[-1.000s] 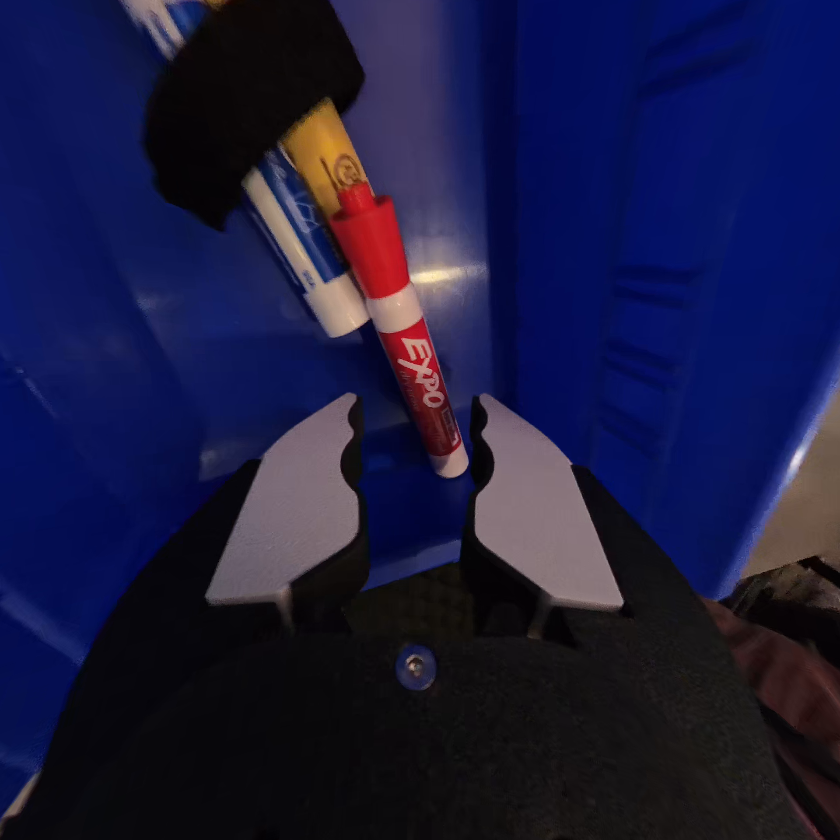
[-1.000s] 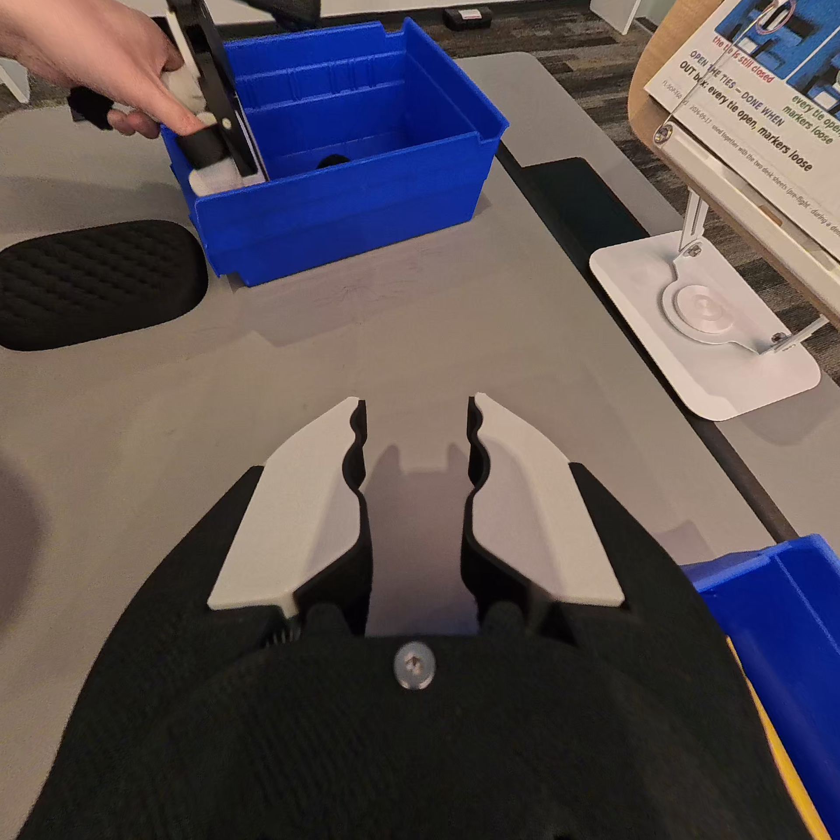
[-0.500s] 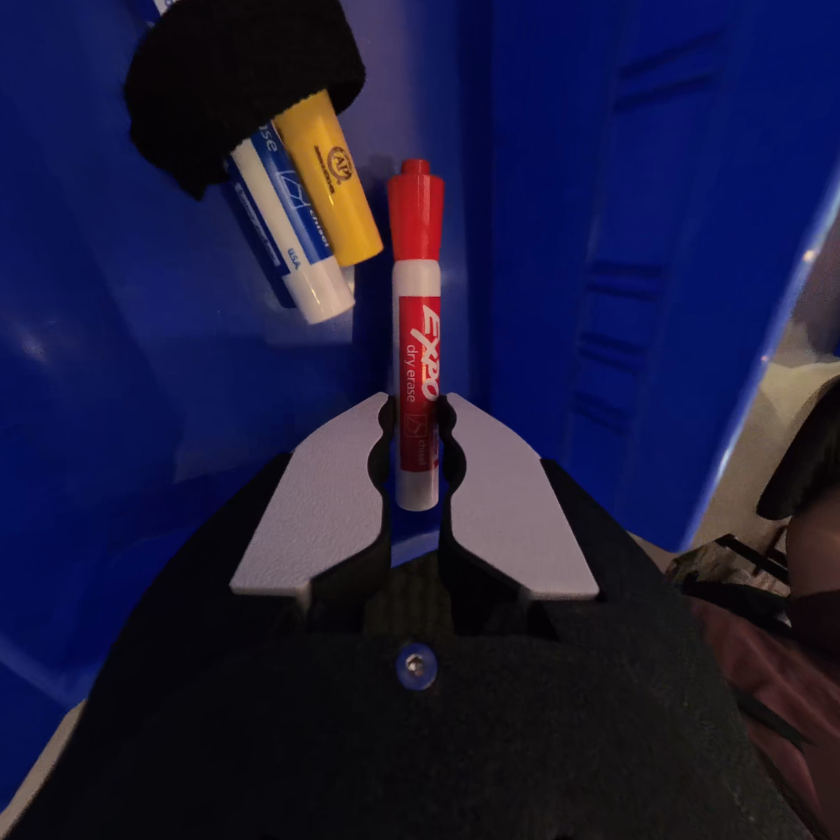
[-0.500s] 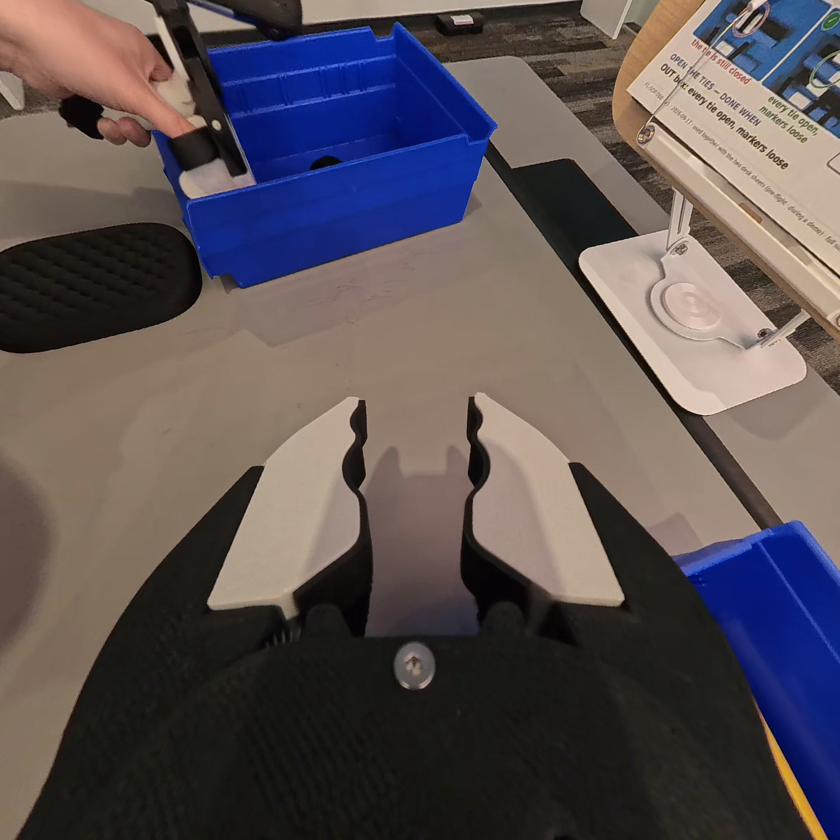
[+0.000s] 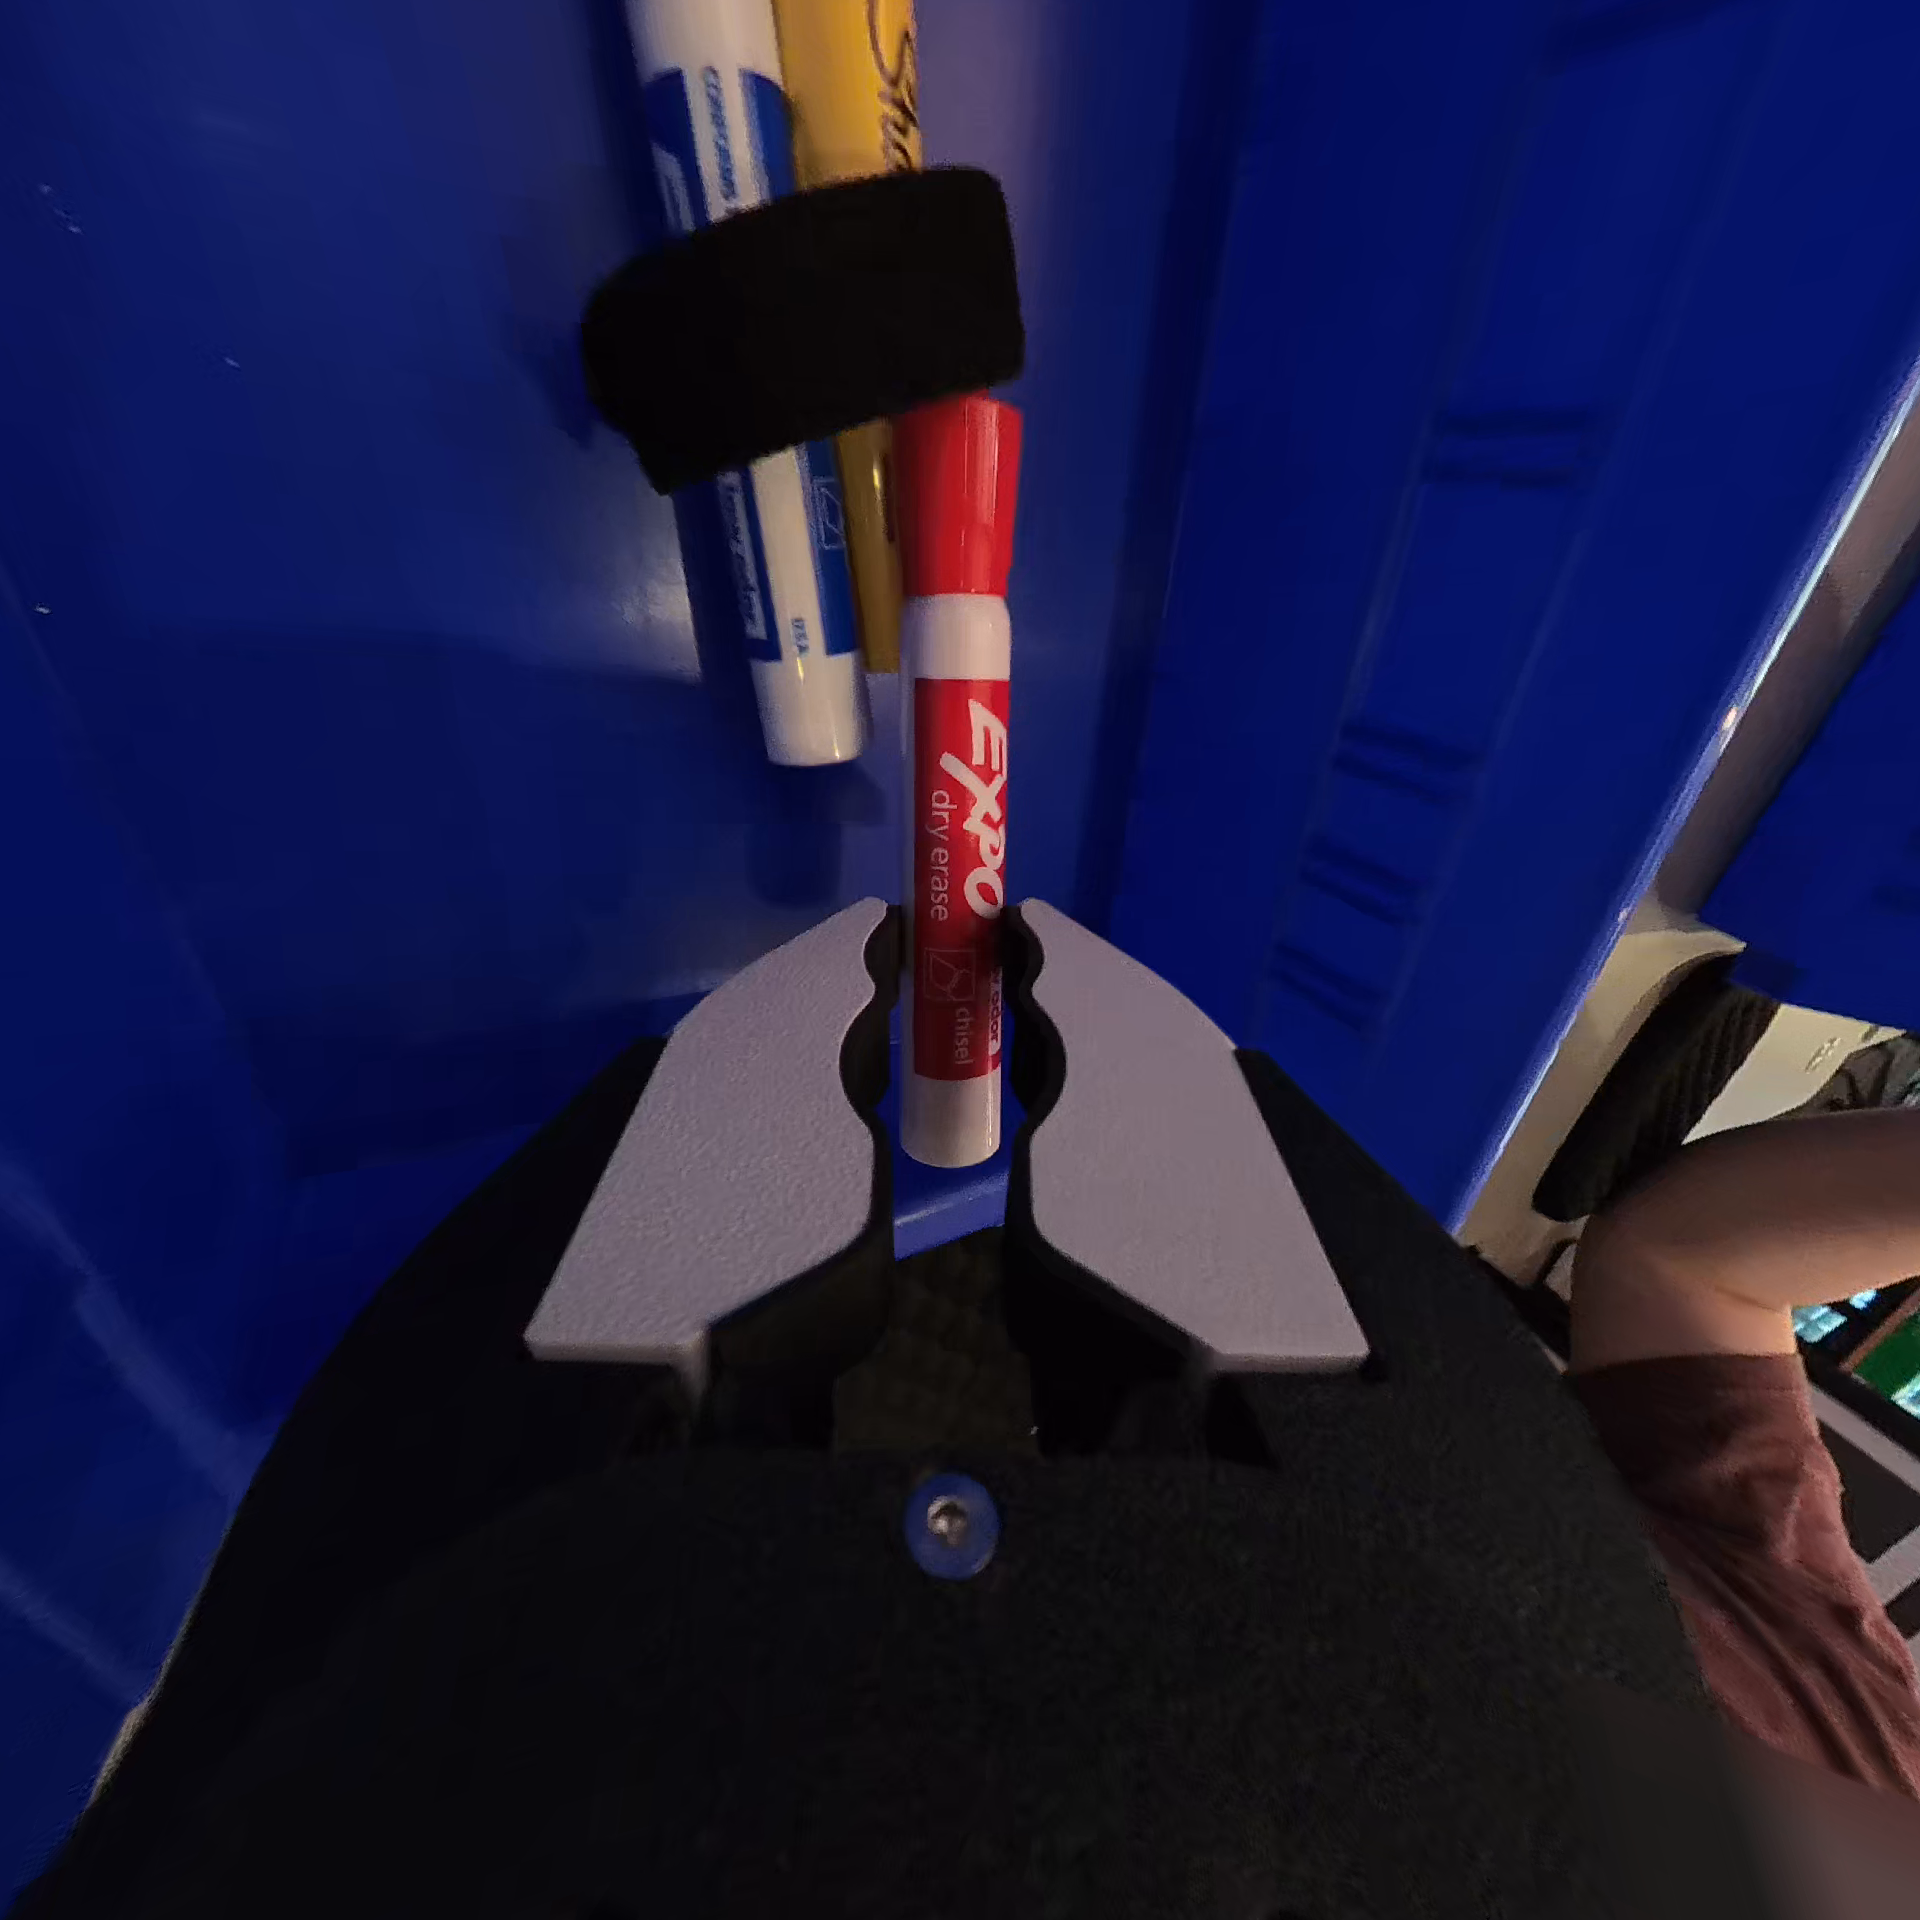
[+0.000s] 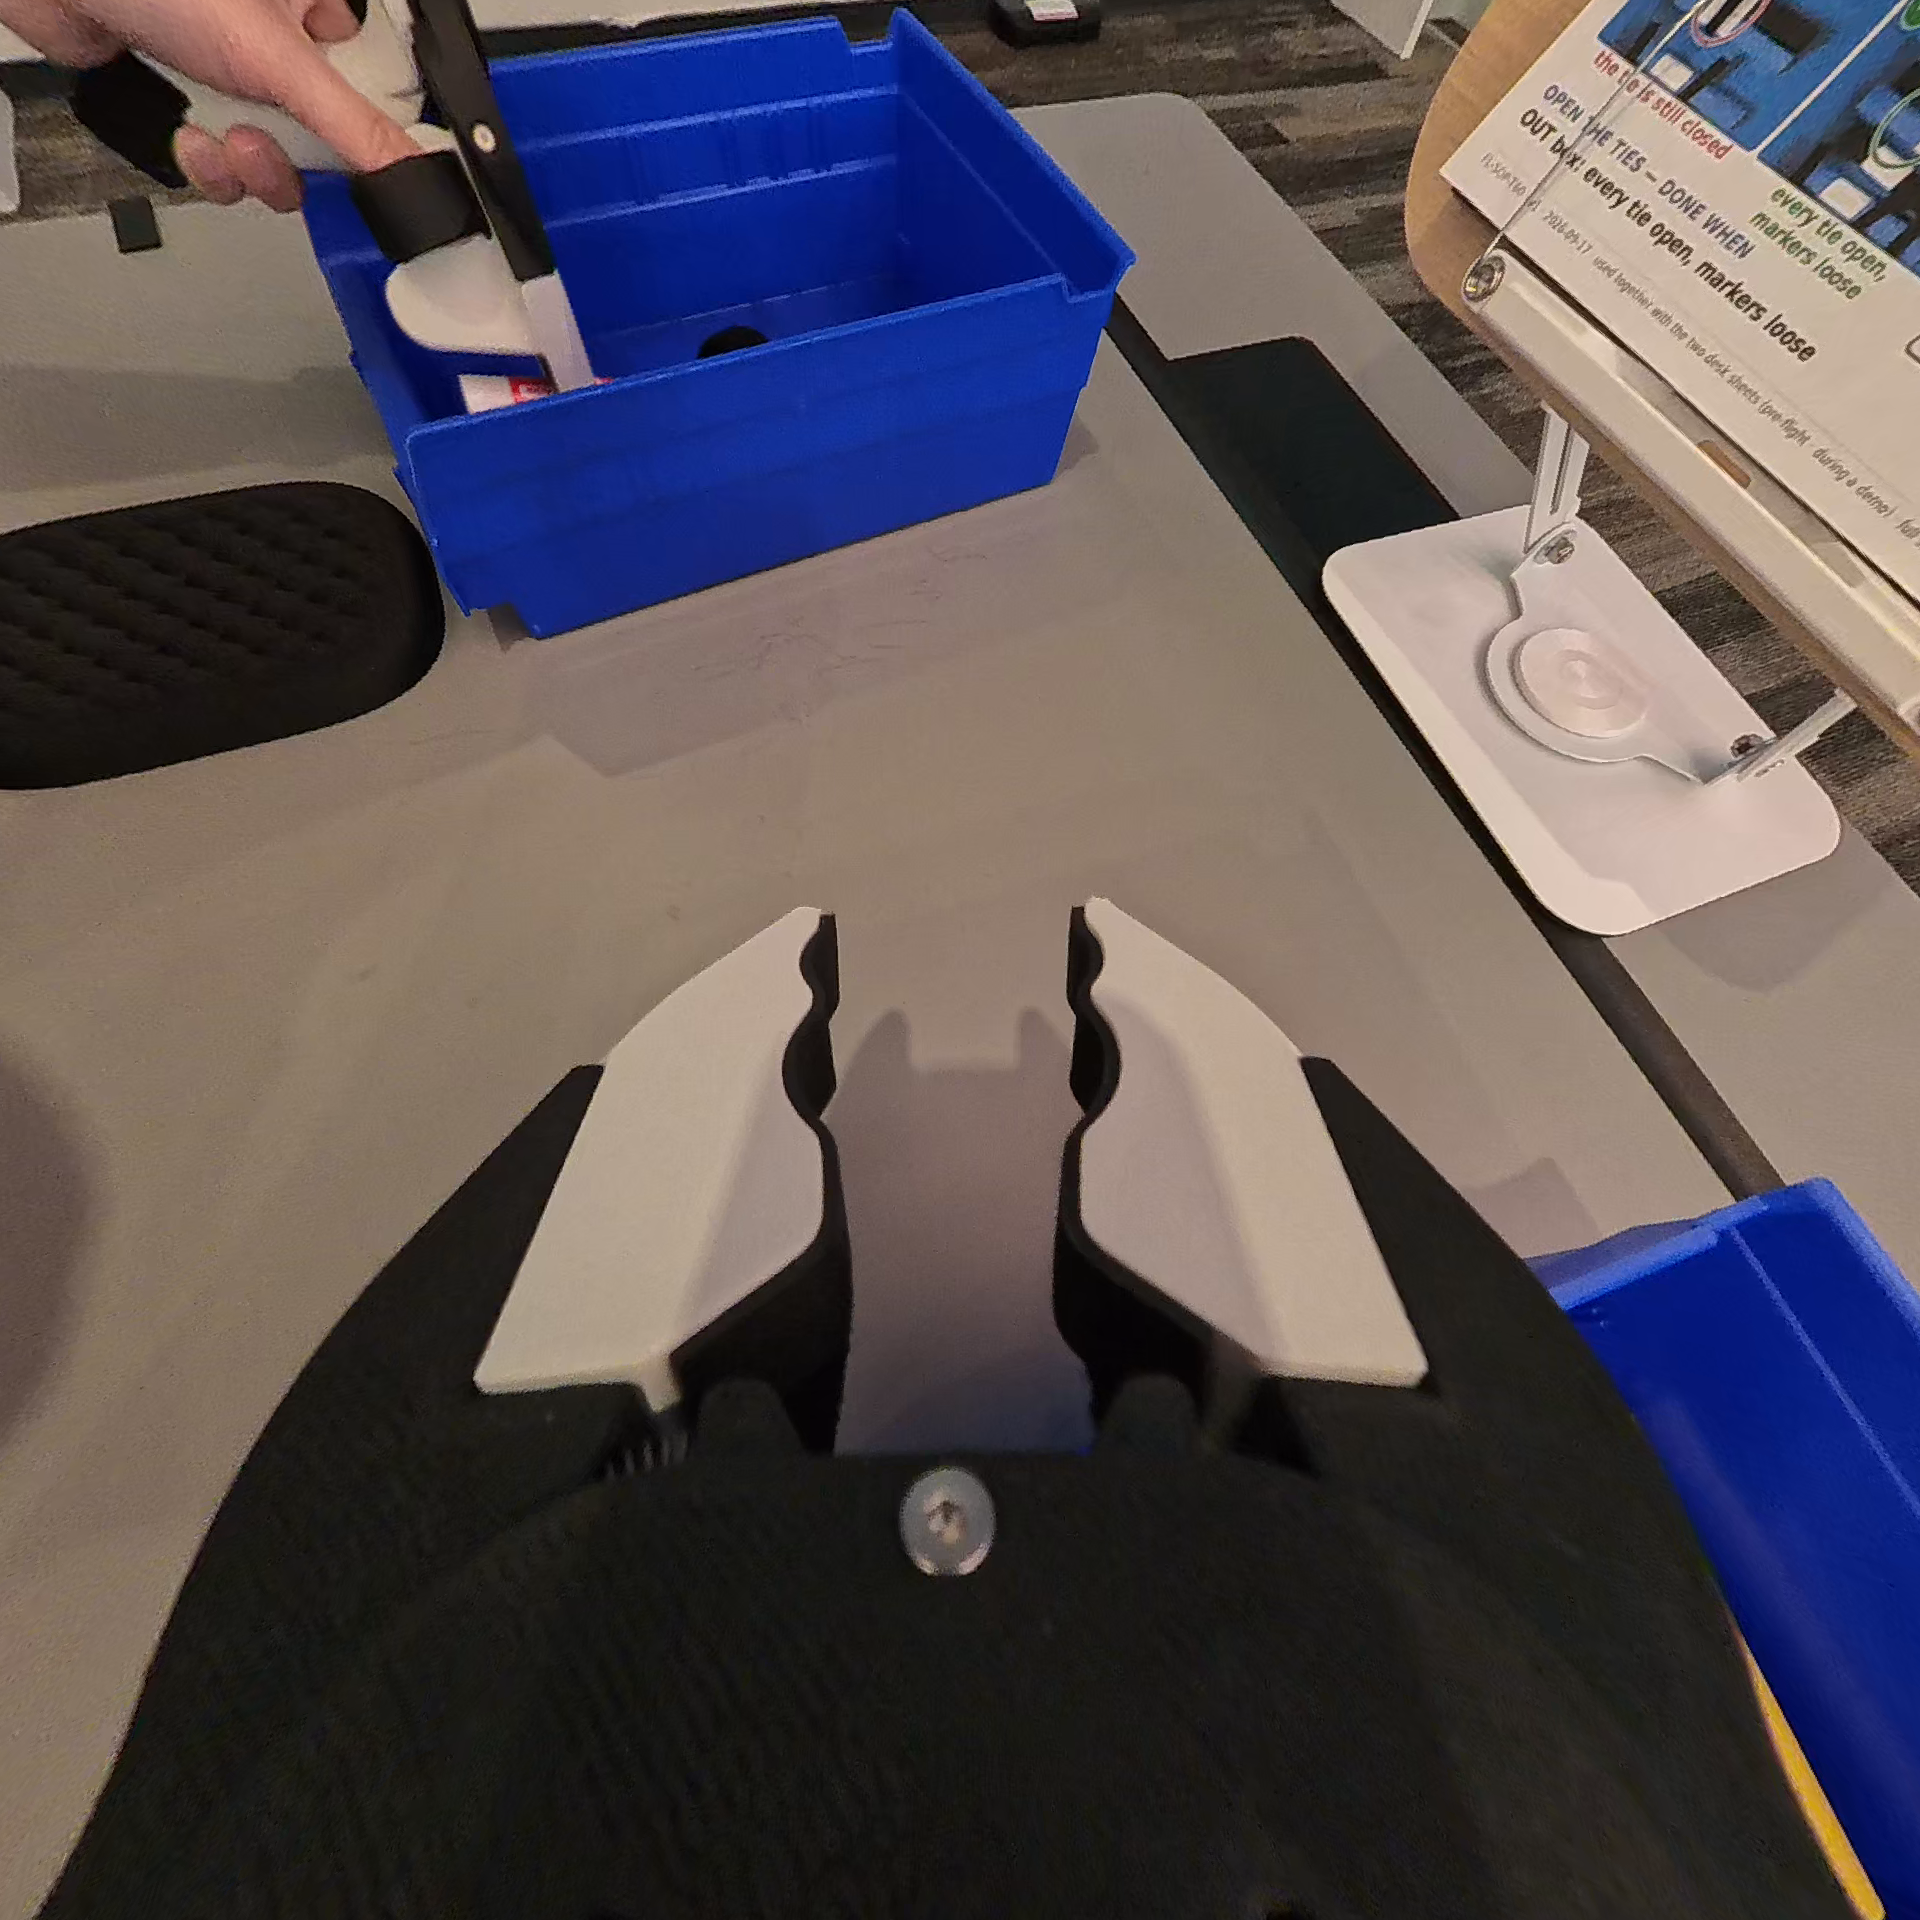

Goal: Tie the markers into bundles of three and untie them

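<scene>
Gripping the red marker (image 5: 954, 831) near its white tail end, the left tongs (image 5: 951, 1023) are clenched on the barrel, with one finger on each side of it. The marker's long axis runs straight ahead, in line with the fingers; its red cap end points away from the tongs and sits at or just under the near edge of the black band (image 5: 805, 322). Whether the cap is inside the band cannot be told. The blue marker (image 5: 764, 582) and the yellow marker (image 5: 868, 540) pass through the band just left of the red one, roughly parallel to it, with their ends toward the tongs. All three lie inside the blue bin (image 5: 1507, 520), whose wall rises to the right of the fingers. The step in hand appears to be either feeding the third marker into the band or drawing it out; which one cannot be told. Either move calls for travel strictly along the marker's axis. The right tongs (image 6: 951, 1049) are released, holding nothing, above the grey table (image 6: 935, 727), well apart from the bin.
</scene>
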The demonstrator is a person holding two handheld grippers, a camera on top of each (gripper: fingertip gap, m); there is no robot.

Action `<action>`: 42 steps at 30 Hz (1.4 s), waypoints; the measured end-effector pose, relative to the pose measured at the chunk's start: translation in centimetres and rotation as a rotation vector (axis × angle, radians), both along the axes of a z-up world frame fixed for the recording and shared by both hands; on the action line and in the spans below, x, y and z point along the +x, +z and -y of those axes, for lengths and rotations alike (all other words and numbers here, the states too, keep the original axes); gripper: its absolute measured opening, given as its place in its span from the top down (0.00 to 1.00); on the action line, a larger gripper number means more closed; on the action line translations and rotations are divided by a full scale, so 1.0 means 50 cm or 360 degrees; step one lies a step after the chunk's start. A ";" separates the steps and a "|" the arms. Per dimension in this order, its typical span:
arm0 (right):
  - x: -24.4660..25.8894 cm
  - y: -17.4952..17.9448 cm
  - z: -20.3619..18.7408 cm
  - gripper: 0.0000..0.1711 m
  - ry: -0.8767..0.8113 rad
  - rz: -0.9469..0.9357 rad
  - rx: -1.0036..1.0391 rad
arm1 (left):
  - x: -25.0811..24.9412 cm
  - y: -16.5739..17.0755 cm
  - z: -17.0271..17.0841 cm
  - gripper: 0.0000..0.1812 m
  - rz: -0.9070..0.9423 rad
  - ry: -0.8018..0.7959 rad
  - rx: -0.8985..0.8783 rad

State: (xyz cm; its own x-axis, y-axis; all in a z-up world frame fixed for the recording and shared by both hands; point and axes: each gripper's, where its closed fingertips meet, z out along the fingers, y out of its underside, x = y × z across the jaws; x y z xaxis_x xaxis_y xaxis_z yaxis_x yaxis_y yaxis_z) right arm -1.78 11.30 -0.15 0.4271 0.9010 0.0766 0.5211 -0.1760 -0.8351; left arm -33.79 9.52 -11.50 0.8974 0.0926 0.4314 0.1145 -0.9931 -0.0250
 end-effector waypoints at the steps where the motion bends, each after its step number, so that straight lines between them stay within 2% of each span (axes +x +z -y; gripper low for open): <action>1: 0.001 0.000 0.000 0.75 0.0000 0.0001 0.0000 | -0.003 -0.001 -0.003 0.90 0.0007 0.0028 -0.0007; 19: 0.003 -0.013 -0.002 0.75 0.0007 0.0036 -0.0023 | -0.053 -0.017 -0.094 0.90 -0.0162 0.0113 0.0080; 24: 0.003 -0.017 -0.002 0.75 0.0013 0.0049 -0.0027 | -0.060 0.004 -0.080 0.79 -0.0089 0.0122 0.0165; 26: 0.003 -0.017 -0.003 0.75 0.0013 0.0049 -0.0027 | -0.059 0.011 -0.060 0.76 -0.0122 0.0026 0.0185; 31: -0.003 -0.020 -0.003 0.75 0.0020 0.0054 -0.0031 | -0.076 0.011 -0.020 0.67 -0.0481 -0.0289 0.0233; 42: 0.001 -0.019 -0.002 0.75 0.0017 0.0058 -0.0020 | -0.114 0.000 -0.043 0.69 -0.1255 -0.0943 0.0598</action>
State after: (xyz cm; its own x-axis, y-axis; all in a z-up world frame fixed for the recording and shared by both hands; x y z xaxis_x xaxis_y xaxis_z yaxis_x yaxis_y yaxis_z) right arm -1.73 11.40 -1.08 0.4143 0.9065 0.0807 0.5533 -0.1805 -0.8132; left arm -39.50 11.65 -11.52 0.7945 -0.4707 -0.3836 -0.5689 -0.7980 -0.1989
